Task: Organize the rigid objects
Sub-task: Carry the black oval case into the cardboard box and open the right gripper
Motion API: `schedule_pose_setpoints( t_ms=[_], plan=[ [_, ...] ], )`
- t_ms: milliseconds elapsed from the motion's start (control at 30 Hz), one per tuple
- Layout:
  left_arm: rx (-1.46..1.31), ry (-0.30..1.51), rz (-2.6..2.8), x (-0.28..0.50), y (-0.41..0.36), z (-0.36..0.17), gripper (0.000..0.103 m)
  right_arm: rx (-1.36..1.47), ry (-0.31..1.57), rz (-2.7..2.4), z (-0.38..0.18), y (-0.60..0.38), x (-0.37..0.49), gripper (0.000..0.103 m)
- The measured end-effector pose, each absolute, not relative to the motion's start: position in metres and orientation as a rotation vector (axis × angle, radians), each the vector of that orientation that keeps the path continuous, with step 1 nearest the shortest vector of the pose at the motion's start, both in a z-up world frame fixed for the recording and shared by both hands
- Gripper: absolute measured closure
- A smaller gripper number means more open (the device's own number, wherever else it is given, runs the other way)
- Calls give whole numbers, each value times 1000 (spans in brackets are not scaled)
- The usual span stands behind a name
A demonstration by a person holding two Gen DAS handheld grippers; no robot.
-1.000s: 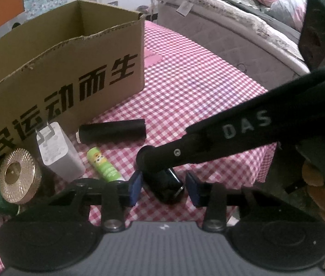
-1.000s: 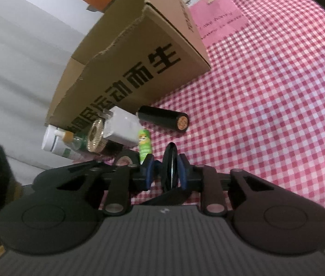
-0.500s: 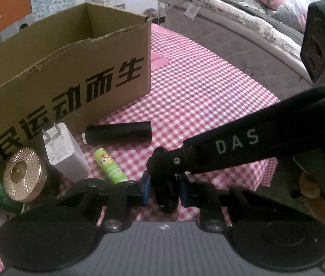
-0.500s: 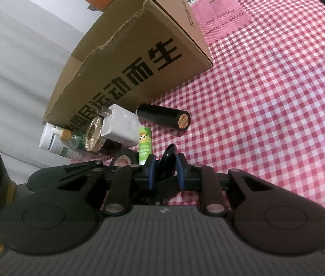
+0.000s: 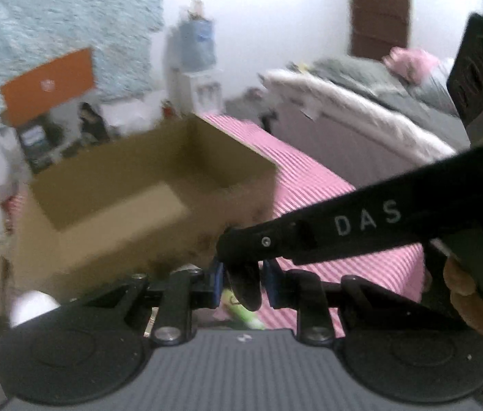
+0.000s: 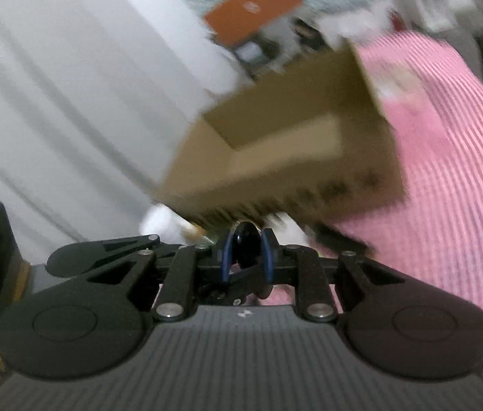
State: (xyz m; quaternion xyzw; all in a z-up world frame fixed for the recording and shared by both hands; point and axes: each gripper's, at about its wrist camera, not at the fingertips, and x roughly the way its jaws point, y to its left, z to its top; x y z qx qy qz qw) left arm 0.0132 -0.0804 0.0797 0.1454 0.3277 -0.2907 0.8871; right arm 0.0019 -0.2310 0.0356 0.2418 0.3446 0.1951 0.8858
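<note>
Both frames are blurred by motion. My left gripper (image 5: pixel 241 282) and my right gripper (image 6: pixel 245 251) are both shut on the same small black disc-shaped object (image 5: pixel 244 282), which also shows in the right wrist view (image 6: pixel 245 245). The right gripper's black arm marked DAS (image 5: pixel 361 222) crosses the left wrist view. We hold the object in the air in front of an open cardboard box (image 5: pixel 145 188), whose inside looks bare (image 6: pixel 286 144). A green tube (image 5: pixel 246 318) lies on the pink checked tablecloth (image 5: pixel 313 174) below.
A white bottle cap (image 5: pixel 32 306) and other small items sit at the box's near wall (image 6: pixel 186 231). A bed (image 5: pixel 361 109) stands at the right, a white curtain (image 6: pixel 70 85) at the left. An orange box (image 5: pixel 48 85) is behind.
Both grippers have risen with the black object, from tabletop level to above the box's rim, so that its inside shows. The left gripper closed on the object about a second ago.
</note>
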Motion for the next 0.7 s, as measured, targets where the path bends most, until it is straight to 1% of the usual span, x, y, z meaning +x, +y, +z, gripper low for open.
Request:
schedule_pose_setpoints(
  t_ms=[133,233,333,567,700],
  plan=[
    [253,689,-526,47,-54,106,78,453,686,503,64,-204,40,86],
    [214,733,-473,85,-38,112,78,474,722,566,74,-189,86,86],
    [199,789,-425,126,-29,107,78,520,799,606,73,-178,140,86],
    [239,911,-342,201,-17,77,78,639,1011,592,36,-151,253,87],
    [262,950,-303,231,-15,62,78,684,1080,563,14,-144,290,88]
  ],
)
